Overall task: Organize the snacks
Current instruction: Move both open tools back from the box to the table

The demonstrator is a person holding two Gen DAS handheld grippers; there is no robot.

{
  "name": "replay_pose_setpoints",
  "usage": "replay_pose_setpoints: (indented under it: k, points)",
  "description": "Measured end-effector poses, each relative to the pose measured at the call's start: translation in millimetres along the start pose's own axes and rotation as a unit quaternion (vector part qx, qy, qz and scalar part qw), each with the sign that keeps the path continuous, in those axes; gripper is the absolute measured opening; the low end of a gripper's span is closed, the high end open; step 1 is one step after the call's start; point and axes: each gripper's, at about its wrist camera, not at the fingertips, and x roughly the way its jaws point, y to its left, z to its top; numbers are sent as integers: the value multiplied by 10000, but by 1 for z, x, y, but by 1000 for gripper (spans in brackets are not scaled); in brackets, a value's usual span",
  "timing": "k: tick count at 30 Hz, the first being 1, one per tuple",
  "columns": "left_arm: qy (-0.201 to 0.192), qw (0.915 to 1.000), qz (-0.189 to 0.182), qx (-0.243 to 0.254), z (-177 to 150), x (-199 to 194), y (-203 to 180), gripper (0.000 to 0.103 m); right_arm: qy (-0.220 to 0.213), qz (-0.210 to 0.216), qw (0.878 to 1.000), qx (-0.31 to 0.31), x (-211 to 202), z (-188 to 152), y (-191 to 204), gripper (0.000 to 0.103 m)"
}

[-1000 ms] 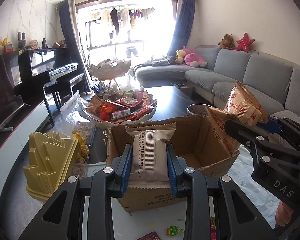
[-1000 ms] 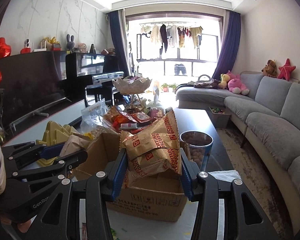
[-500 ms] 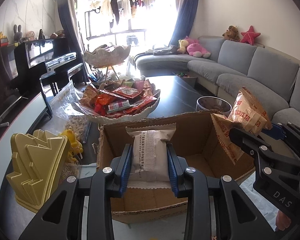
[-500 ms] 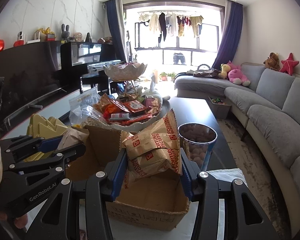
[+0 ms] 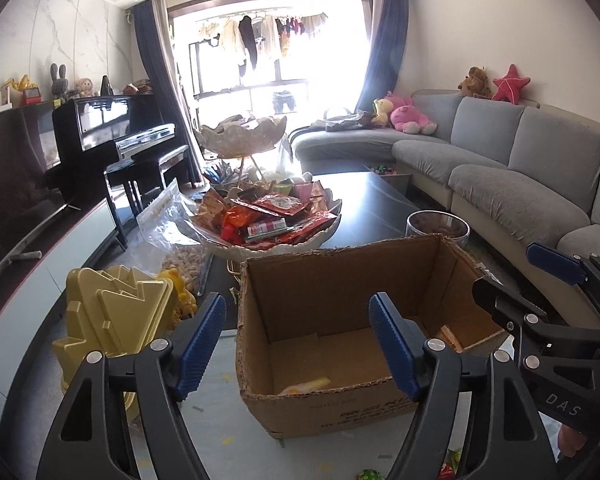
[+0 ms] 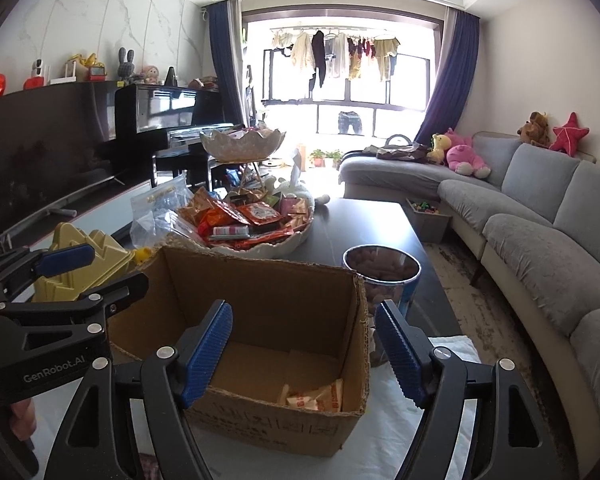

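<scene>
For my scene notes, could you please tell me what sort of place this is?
Most likely a home living room: a long grey fabric sofa along the wall, a glossy black upright piano, and laundry hanging at the bright window.

A grey sectional sofa (image 6: 540, 216) ran along the right wall, and everything else sat relative to it. On its far corner lay a pink plush toy (image 6: 466, 158); on its backrest stood a red star cushion (image 6: 571, 134) beside a brown plush (image 6: 535, 124). Beyond the sofa's far end a bright window (image 6: 348, 92) held hanging laundry (image 6: 332, 56) — framed by dark blue curtains (image 6: 452, 76). Across the room from the sofa stood a black upright piano (image 6: 164, 116), with a grey rabbit figure (image 6: 126, 62) above it. A gold tiered ornament (image 5: 116, 320) sat on that opposite side too — nearer the camera.
</scene>
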Motion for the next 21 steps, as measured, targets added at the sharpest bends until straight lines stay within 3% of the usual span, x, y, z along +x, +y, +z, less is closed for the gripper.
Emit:
replay_pose_setpoints:
  k: [21]
  points:
    - [-12, 9996, 228, -146, -42, -97, 4, 90, -200, 65, 9997, -140, -89, -27, 25, 84]
